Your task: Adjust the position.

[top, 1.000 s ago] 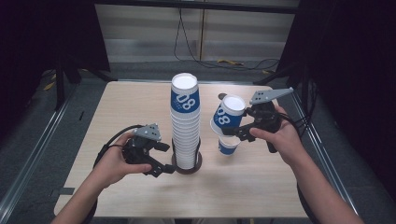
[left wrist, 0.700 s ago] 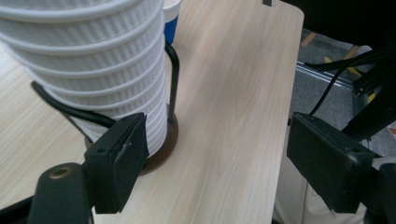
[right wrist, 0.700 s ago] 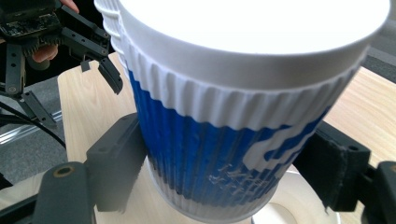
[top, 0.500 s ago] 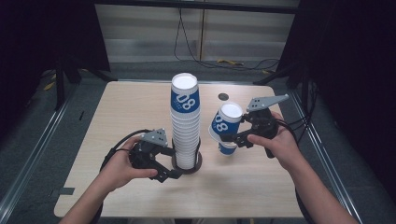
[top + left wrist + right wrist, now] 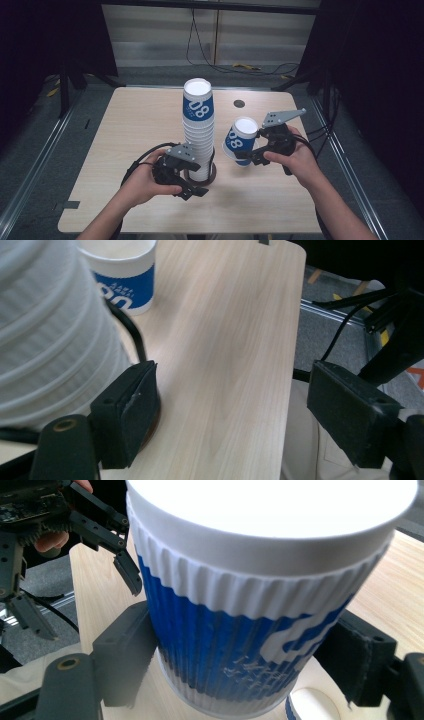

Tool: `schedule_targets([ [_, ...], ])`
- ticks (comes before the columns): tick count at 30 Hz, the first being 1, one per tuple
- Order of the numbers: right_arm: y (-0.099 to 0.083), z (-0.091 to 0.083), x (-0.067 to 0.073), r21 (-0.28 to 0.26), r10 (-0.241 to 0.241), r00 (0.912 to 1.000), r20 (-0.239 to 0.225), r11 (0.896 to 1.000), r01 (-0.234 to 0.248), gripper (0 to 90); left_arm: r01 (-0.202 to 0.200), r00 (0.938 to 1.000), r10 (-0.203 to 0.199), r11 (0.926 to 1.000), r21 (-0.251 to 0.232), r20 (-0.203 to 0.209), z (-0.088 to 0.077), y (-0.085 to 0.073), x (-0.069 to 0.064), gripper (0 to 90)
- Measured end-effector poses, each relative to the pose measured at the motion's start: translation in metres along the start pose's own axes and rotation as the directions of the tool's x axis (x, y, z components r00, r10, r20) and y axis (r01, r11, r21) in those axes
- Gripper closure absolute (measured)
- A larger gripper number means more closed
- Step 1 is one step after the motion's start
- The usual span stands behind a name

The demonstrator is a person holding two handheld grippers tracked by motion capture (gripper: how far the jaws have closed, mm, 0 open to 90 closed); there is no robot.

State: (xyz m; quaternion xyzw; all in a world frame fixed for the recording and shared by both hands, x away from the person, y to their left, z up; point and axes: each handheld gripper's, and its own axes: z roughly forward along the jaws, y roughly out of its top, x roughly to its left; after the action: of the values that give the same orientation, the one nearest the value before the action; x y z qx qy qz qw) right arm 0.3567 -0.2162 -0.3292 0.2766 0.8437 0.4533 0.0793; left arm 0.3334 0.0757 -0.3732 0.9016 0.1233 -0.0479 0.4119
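A pale wooden table [image 5: 150,125] is standing on a grey floor, with dark curtains closing in on both sides. On it, a tall stack of ribbed paper cups [image 5: 199,131], white below and blue-printed at the top, is rising from a dark round coaster [image 5: 212,175] near the table's middle. A single matching cup [image 5: 241,141] is being held just to the stack's right, tilted with its mouth leaning toward the stack and clear of the tabletop; the right gripper [image 5: 252,156] is clamping it, both pads pressing the ribbed blue wall, as the right gripper view confirms [image 5: 240,645]. Compared with a second ago, this cup is sitting lower and tipped further, while the left gripper [image 5: 192,186] has slid in from the left to the stack's foot. Its jaws are standing open: in the left gripper view one pad [image 5: 127,415] is resting beside the lowest cups at the coaster's edge, the other [image 5: 350,415] well apart over the table's edge. Judged from this, the left hand is preparing to steady the stack while the single cup is handled. Both forearms are entering from the near edge, hands low, wrists turned inward.
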Motion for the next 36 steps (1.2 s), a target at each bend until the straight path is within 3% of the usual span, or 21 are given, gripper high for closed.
schedule_targets([
  [36, -0.026, -0.009, 0.004, 0.010, -0.001, 1.0000, -0.001, 1.000, 0.001, 20.9, -0.044, 0.9990, 0.044, 0.9988, 0.023, 0.009, 0.039, 0.023, -0.007, 21.2],
])
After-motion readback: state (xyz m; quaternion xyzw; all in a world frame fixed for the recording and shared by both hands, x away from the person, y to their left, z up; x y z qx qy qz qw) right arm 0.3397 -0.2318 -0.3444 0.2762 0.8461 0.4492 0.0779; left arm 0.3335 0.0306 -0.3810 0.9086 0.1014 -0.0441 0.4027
